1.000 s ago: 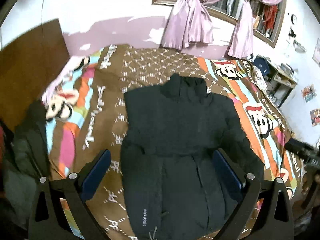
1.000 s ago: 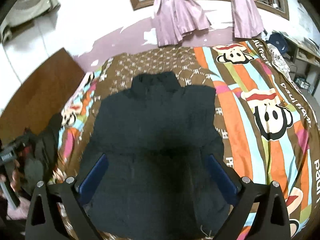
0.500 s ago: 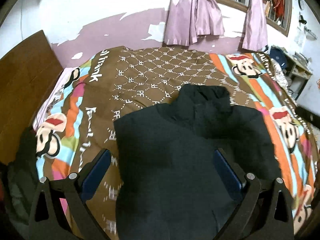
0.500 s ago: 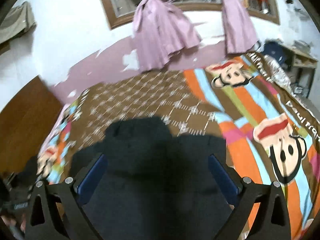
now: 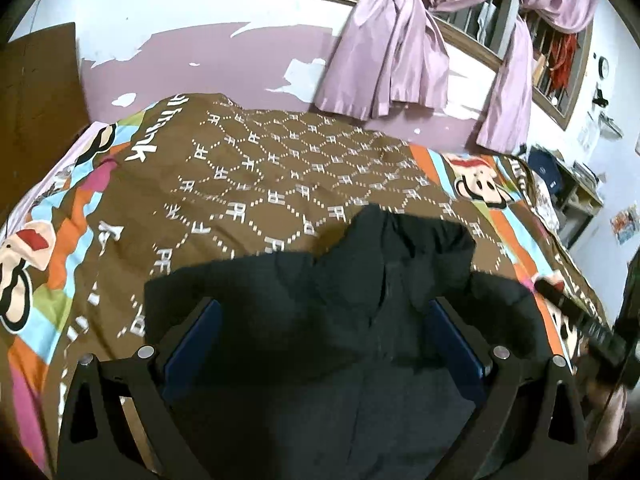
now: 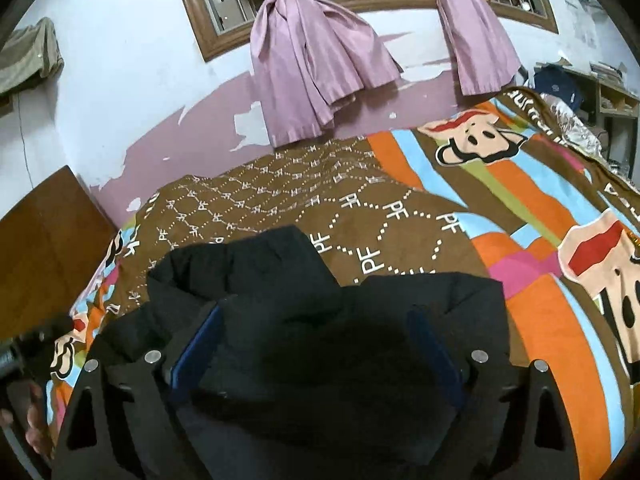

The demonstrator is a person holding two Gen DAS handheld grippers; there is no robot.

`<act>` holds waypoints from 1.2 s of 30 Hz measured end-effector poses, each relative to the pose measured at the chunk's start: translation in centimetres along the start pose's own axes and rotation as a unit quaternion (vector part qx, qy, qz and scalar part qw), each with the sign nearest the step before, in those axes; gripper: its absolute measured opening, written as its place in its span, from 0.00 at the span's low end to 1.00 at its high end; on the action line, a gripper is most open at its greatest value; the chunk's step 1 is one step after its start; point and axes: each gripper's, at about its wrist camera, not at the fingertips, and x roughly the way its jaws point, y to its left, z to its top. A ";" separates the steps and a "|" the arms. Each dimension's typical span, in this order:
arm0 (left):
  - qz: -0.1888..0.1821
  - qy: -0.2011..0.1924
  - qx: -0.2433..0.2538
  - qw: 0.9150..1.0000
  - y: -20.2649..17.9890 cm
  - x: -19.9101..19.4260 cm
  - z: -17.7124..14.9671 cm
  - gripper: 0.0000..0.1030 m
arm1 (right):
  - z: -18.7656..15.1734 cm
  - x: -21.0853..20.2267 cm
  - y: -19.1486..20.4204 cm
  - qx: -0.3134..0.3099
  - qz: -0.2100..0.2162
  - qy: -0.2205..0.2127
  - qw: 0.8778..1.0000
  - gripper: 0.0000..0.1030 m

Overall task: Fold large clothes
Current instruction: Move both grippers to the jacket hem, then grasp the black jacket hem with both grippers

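The bed (image 5: 280, 184), under a brown printed cover with bright cartoon stripes, fills both views. The jacket (image 5: 360, 320) lies flat on it at the near side, dark and padded, front up, high collar (image 5: 404, 232) pointing toward the far wall. A closed seam runs down its middle, and its shoulders spread out to either side of the collar.

The left gripper (image 5: 324, 344) hangs over the jacket's chest, jaws wide, blue pads (image 5: 192, 340) apart with only cloth seen beneath them; whether they touch it I cannot tell. The right gripper (image 6: 316, 348) hangs over the jacket's other shoulder, jaws also spread but just closing a little, cloth between them, not pinched.

Only the left view shows the right gripper's dark body at the jacket's right edge. Only the right view shows fingers (image 6: 34, 420) left of the jacket, and a drab cloth (image 6: 28, 56) hung high on the wall.
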 end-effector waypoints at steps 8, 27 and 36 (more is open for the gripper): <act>0.042 -0.007 -0.003 0.999 -0.8 4.8 1.4 0.97 | 0.4 2.1 -0.2 0.001 0.000 0.003 1.000 0.88; 0.013 0.057 0.018 0.998 -2.4 11.3 2.6 0.07 | 3.6 10.1 0.0 0.055 0.021 0.043 0.997 0.88; -0.036 -0.004 0.096 0.995 -2.3 7.0 0.4 0.05 | 2.8 8.9 -0.5 0.048 0.006 0.028 0.998 0.88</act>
